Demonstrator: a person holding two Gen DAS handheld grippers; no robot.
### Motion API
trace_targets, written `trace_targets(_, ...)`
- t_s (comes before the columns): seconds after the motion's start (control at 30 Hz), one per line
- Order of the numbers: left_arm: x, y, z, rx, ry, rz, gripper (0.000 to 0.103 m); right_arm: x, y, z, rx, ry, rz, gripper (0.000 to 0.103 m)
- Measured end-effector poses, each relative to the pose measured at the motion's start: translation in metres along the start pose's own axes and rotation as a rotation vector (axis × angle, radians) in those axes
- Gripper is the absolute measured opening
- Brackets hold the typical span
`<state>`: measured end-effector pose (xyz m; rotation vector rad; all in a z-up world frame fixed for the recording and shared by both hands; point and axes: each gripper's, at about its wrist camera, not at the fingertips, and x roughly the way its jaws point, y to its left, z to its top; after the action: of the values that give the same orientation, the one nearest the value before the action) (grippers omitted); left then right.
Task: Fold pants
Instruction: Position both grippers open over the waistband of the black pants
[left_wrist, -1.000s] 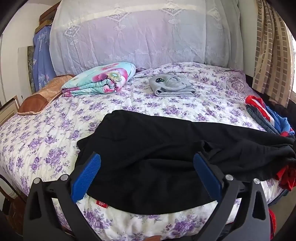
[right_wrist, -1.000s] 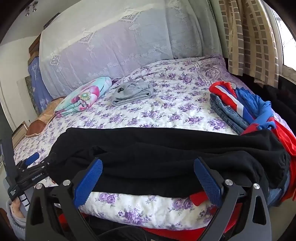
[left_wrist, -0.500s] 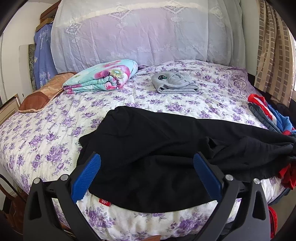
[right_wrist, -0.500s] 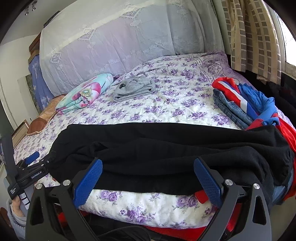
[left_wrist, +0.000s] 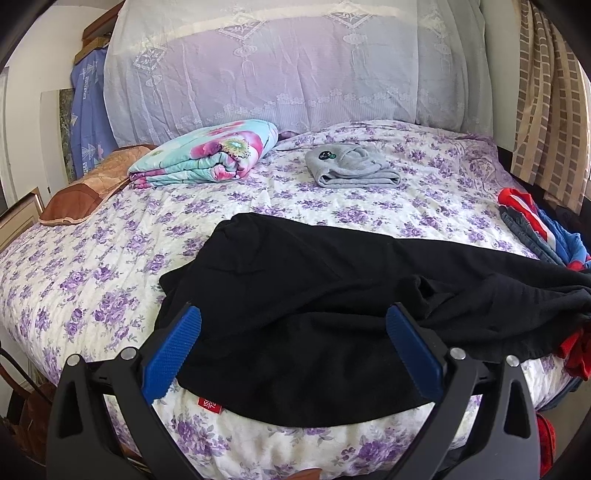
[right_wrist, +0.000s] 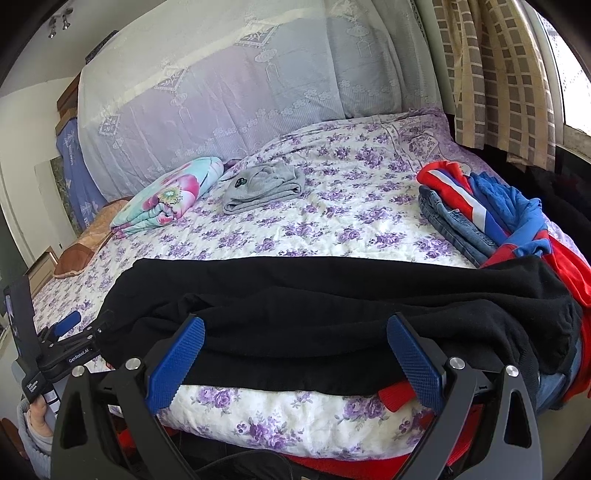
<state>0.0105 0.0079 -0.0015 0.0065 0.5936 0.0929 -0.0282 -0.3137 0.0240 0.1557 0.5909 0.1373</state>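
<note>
black pants (left_wrist: 314, 295) lying crosswise along bed (left_wrist: 92, 280) edge, waist end nearer left tool (left_wrist: 293, 343), right tool (right_wrist: 295, 349); both spread wide, empty.

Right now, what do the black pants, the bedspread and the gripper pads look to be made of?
Black pants: soft matte knit, maybe fleece or jersey; no sheen, limp rounded folds.
Floral bedspread: quilted woven cloth, likely cotton; stitched puckering, printed purple flowers.
Blue pads on the left gripper: rubber or textured plastic; fine knurled grid, slight sheen. Same on the right gripper.
</note>
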Motion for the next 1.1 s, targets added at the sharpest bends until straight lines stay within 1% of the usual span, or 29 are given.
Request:
trace_targets(0.2, 0.007, 0.000, 0.000, -0.004, 0.021, 0.002, 0.098, 0.000, -0.001, 0.001, 0.005, -0.005, -0.003, 0.099)
trace_targets(0.53, 0.008, 0.000, -0.005, 0.006, 0.016, 0.003, 0.098, 0.003, 0.003, -0.002, -0.008, 0.007, -0.003, 0.099)
trace_targets(0.93, 0.007, -0.004, -0.007, 0.024, 0.006, 0.010, 0.098, -0.002, 0.004, -0.001, -0.021, -0.007, 0.001, 0.099)
trace_targets(1.1, 0.007, -0.007, -0.007, 0.028, 0.004, 0.010, 0.098, -0.007, -0.006, 0.004, 0.019, -0.030, -0.003, 0.099)
